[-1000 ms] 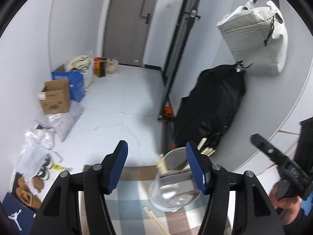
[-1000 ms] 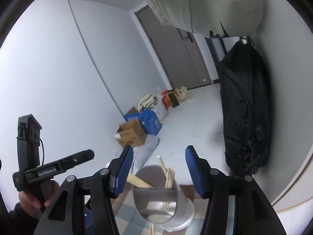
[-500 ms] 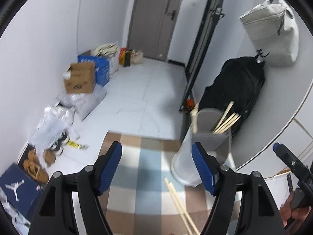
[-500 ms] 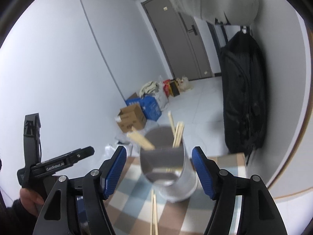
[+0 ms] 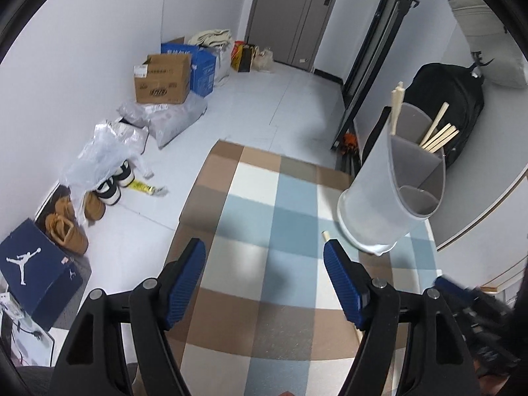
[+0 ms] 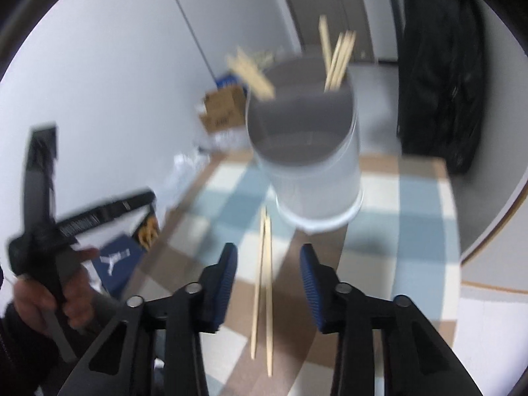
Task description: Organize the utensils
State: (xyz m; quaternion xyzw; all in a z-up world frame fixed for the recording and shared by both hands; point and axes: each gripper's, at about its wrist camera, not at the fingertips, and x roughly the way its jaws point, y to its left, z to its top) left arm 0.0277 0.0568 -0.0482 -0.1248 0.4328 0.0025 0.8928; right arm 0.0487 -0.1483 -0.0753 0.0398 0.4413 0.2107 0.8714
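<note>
Lying flat under everything, a checked mat [image 5: 290, 198] of blue, brown and white squares is being spread over the pale floor. A tall frosted holder [image 6: 310, 165] is being stood on the far right part of the mat, with wooden sticks [image 6: 336, 56] being kept upright inside it. Two loose chopsticks [image 6: 264, 280] are being left on the mat, just near of the holder. The right gripper [image 6: 268, 280] is being closed around them, its blue pads not yet touching the wood. The left gripper [image 5: 264, 280] is being held wide over bare mat, with nothing between its pads.
</note>
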